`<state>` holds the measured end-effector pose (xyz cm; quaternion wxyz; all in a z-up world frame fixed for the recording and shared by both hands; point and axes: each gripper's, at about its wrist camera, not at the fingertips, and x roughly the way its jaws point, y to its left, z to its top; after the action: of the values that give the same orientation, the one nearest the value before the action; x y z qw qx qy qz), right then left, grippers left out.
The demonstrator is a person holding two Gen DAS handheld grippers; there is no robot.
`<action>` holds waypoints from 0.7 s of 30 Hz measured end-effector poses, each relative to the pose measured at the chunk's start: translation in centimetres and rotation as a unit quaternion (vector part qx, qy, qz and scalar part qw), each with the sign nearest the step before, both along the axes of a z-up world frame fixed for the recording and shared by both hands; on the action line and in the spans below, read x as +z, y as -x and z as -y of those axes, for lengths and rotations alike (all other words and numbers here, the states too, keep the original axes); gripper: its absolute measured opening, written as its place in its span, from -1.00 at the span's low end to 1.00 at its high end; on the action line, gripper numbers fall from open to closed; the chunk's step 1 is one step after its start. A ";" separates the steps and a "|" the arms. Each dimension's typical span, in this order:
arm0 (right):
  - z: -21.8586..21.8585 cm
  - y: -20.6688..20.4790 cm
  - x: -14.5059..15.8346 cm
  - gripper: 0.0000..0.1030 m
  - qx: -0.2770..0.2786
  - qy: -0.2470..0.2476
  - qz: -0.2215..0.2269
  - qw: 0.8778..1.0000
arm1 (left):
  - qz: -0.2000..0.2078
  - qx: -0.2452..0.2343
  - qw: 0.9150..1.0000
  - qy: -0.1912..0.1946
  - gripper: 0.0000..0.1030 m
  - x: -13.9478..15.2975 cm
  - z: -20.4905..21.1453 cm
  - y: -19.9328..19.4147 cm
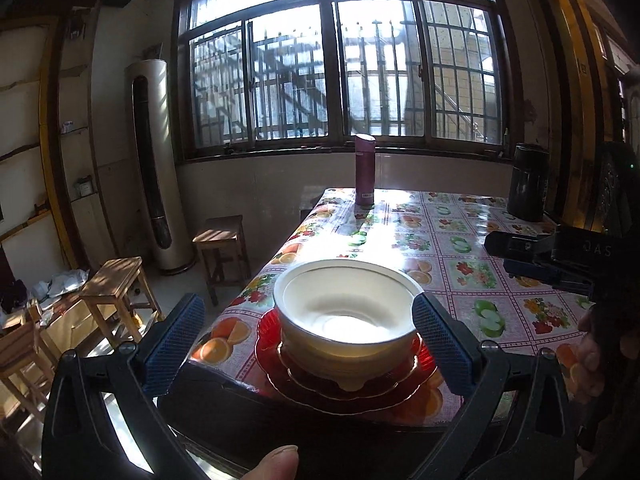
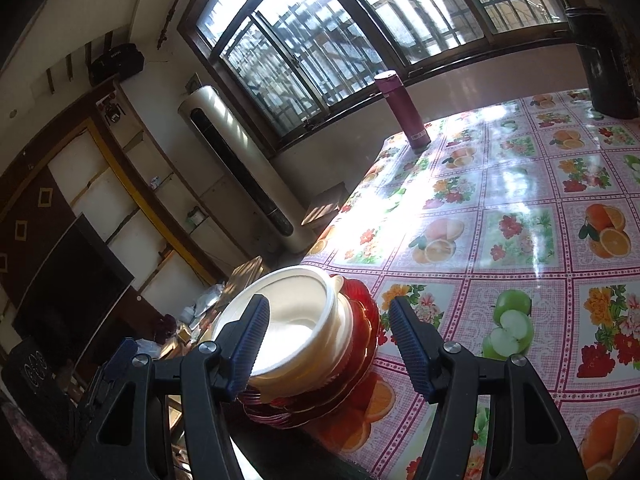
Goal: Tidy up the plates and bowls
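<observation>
A stack of white bowls (image 1: 344, 308) sits on several red glass plates (image 1: 344, 394) at the near left corner of the fruit-patterned table (image 1: 460, 240). My left gripper (image 1: 310, 344) is open wide around the stack. Its right pad (image 1: 442, 344) is close beside the bowl and its left pad (image 1: 176, 344) stands well off. In the right wrist view the same bowls (image 2: 304, 320) and plates (image 2: 362, 320) lie just beyond my open right gripper (image 2: 330, 346), whose pads touch nothing. The right gripper (image 1: 506, 256) also shows at the right of the left wrist view.
A purple flask (image 1: 365, 170) and a dark canister (image 1: 527, 182) stand at the table's far end. Wooden stools (image 1: 116, 280) and a tall floor air conditioner (image 1: 154, 168) are left of the table. A thumb (image 1: 280, 460) shows at the bottom edge.
</observation>
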<state>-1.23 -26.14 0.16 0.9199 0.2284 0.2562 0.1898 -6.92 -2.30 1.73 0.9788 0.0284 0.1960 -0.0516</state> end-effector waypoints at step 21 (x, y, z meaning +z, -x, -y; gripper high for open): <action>-4.5 6.9 -0.2 1.00 -0.008 0.120 0.114 0.986 | -0.063 0.050 0.997 0.005 1.00 -0.3 0.3 1.4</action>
<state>-8.10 -21.61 -0.02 0.9654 0.0948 0.1687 0.1750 -8.33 -2.61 1.48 0.9659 0.0102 0.2587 -0.0050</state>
